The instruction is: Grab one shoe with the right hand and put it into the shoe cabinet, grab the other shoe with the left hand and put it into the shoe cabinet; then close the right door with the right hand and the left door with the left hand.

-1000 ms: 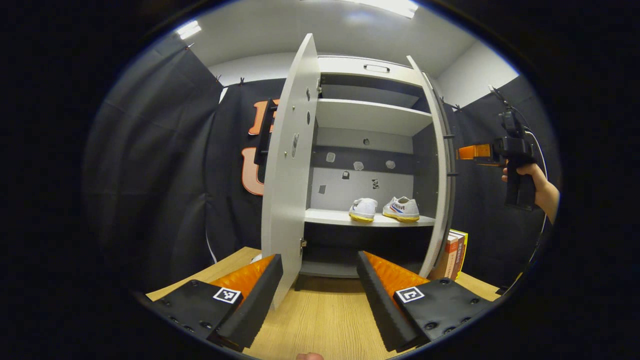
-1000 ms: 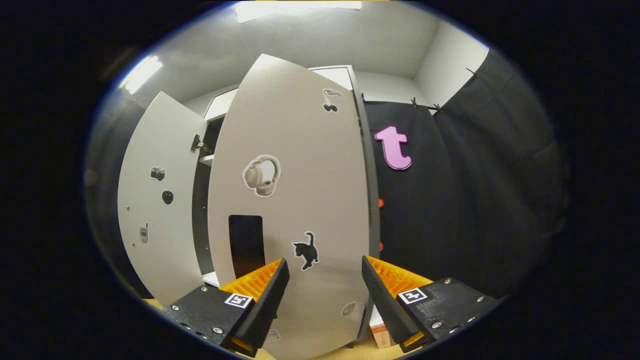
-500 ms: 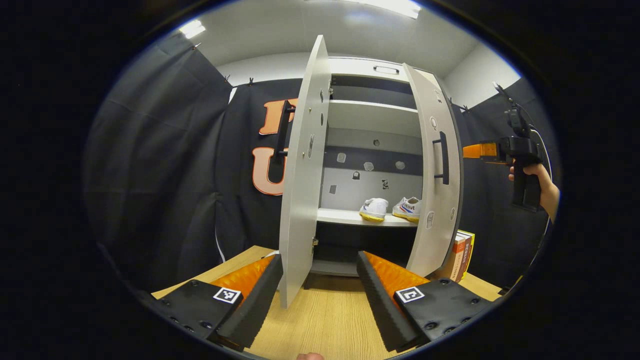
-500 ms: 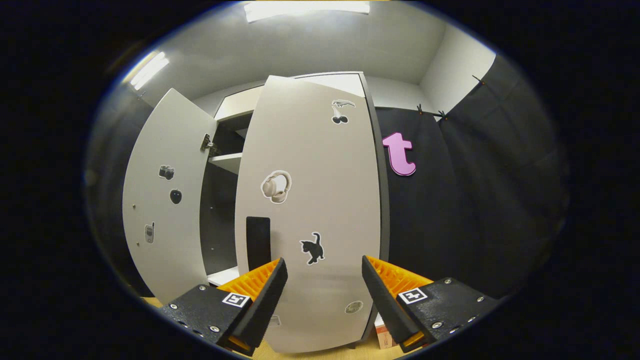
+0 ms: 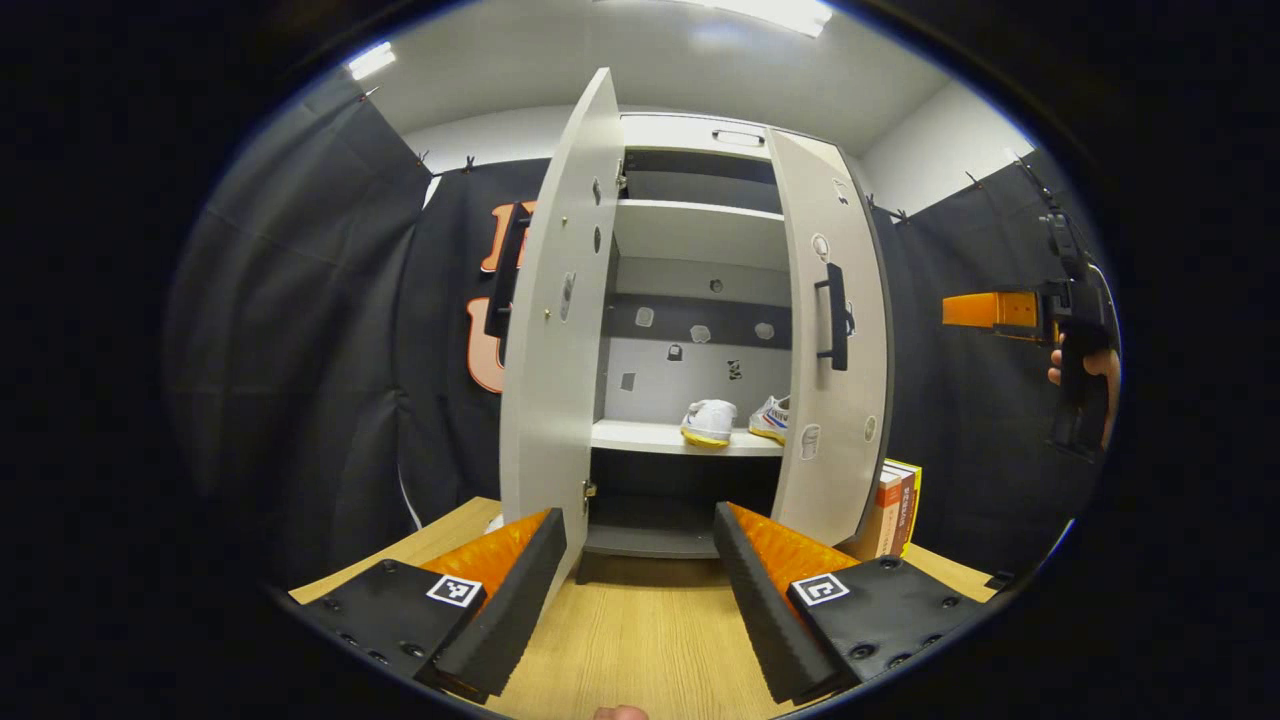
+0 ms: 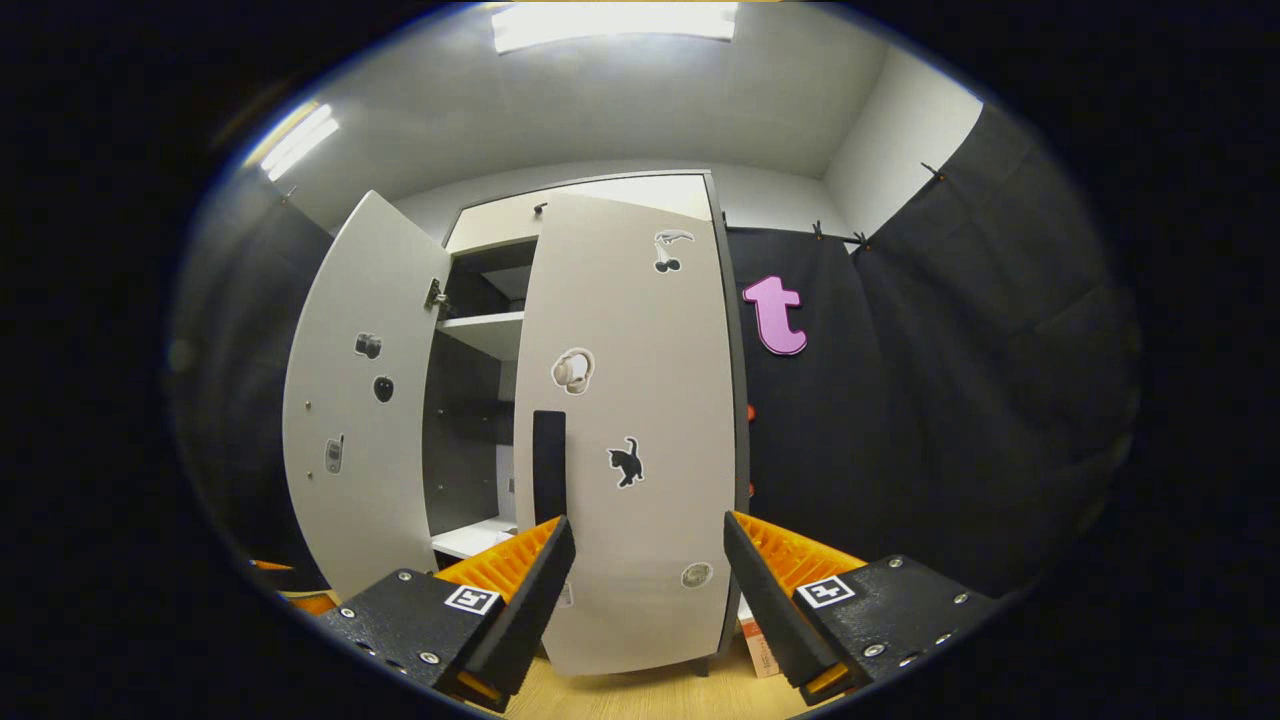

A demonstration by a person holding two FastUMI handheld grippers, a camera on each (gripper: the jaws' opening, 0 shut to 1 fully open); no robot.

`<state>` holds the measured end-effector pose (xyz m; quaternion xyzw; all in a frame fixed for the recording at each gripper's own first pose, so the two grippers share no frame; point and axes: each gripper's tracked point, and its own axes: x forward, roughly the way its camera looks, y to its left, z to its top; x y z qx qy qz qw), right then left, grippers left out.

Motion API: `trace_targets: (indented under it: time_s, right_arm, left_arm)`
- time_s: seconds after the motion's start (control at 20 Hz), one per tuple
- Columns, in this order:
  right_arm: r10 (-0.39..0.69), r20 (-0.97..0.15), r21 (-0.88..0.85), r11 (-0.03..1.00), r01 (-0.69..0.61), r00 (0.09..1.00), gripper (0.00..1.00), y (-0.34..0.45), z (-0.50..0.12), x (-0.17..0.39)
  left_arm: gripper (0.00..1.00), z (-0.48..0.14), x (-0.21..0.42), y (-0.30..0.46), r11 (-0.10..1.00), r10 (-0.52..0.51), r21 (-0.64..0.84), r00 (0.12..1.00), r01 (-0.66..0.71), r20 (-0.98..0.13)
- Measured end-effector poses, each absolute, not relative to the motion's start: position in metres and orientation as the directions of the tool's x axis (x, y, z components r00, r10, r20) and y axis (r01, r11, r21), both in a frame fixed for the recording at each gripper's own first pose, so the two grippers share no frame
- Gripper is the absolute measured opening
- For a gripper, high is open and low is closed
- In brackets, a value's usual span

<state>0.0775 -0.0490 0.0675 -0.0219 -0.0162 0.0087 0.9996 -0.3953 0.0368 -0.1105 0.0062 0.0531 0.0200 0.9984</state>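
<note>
Left gripper view is showing my left gripper [image 5: 640, 590] hanging released and empty over the table [image 5: 640, 650], lining up with the left door [image 5: 550, 380] awaiting closure, while the shoes [image 5: 730, 422] are sitting shelved beyond in the shoe cabinet [image 5: 700, 230].

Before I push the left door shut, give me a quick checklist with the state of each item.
1. Both shoes on the shelf, inside the cabinet: ok.
2. Right door fully shut: not ok, partly swung in, a gap remains.
3. Left door ready to push: ok, wide open.
4. Left gripper open and empty: ok.
5. Right gripper clear of the right door: ok, apart from it, open.
6. Books beside the cabinet, clear of the doors' swing: cannot tell.
</note>
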Motion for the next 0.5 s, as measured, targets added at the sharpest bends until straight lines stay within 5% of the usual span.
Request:
trace_targets:
  time_s: [0.5]
  right_arm:
    - [-0.063,-0.054,-0.051,0.997,0.061,0.997,0.92,-0.061,-0.028,-0.015]
  left_arm:
    - [0.96,-0.106,-0.394,-0.002,0.999,-0.029,0.013,0.994,0.031,-0.107]
